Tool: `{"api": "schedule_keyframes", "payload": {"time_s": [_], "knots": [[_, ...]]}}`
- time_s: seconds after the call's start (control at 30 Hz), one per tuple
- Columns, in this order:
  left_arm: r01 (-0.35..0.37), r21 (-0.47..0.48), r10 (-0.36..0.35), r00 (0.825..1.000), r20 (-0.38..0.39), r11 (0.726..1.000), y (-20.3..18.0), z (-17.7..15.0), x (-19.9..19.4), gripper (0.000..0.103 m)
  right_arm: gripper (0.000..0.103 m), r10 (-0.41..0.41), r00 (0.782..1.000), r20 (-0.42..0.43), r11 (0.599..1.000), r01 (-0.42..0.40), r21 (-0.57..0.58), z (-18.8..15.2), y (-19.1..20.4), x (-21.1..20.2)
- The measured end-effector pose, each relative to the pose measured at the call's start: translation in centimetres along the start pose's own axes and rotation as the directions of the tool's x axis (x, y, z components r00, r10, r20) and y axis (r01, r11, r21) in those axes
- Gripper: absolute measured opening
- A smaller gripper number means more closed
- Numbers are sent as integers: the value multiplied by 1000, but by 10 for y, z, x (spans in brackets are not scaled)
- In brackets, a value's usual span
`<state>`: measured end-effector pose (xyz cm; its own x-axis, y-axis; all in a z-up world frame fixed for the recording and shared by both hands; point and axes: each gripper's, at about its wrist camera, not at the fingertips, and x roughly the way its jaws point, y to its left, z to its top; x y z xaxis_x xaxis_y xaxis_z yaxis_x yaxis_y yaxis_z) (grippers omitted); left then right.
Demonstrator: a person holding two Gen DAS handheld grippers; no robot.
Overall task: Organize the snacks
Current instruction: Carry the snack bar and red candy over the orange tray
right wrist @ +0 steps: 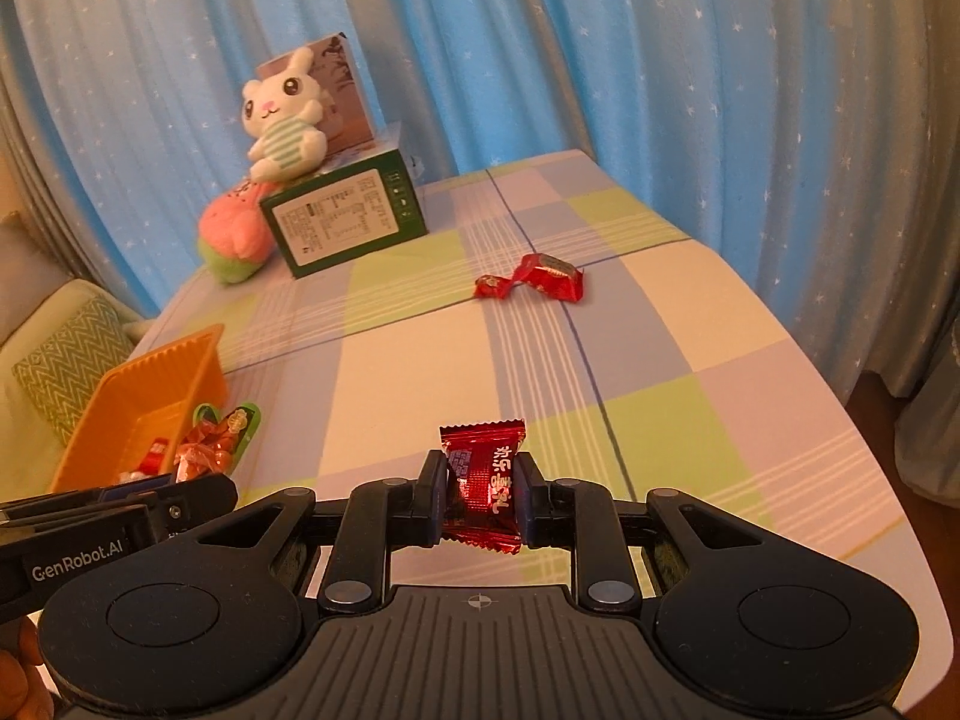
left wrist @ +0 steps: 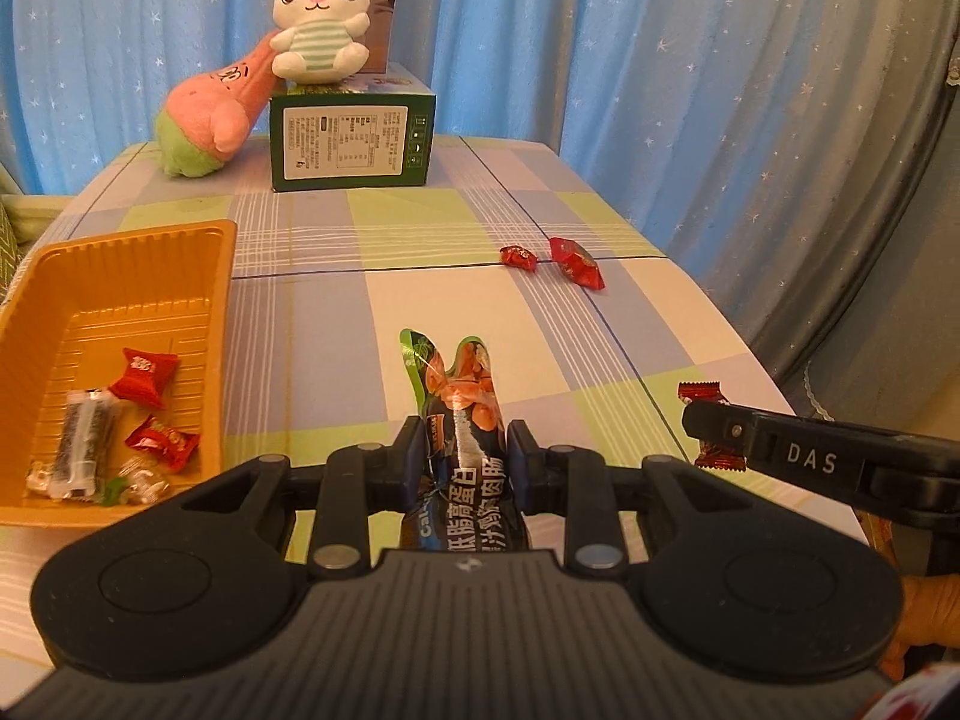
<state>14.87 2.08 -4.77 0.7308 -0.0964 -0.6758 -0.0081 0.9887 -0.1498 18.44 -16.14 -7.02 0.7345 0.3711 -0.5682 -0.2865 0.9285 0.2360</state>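
Orange plastic formed the tray [left wrist: 120, 276] at the surface's left edge. A sausage packet [left wrist: 459, 414] was clamped in the left hand-held gripper [left wrist: 465, 456], a red candy [right wrist: 483, 483] in the right hand-held gripper [right wrist: 480, 495]; each should be carried over the tray and released low

Five red candies [left wrist: 577, 263], two plushes [left wrist: 318, 18]

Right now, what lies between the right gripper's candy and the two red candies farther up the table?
Only bare checked tablecloth separates the held candy from the loose pair, in the right wrist view.
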Motion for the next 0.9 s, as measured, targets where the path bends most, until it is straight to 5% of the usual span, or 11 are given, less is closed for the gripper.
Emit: {"api": "schedule_keyframes", "payload": {"time_s": [0.9], "knots": [[14, 2, -14, 999, 36, 1000, 12, -14, -60, 26, 23, 23, 1000, 5, 997, -22, -75, -16, 41, -37]]}}
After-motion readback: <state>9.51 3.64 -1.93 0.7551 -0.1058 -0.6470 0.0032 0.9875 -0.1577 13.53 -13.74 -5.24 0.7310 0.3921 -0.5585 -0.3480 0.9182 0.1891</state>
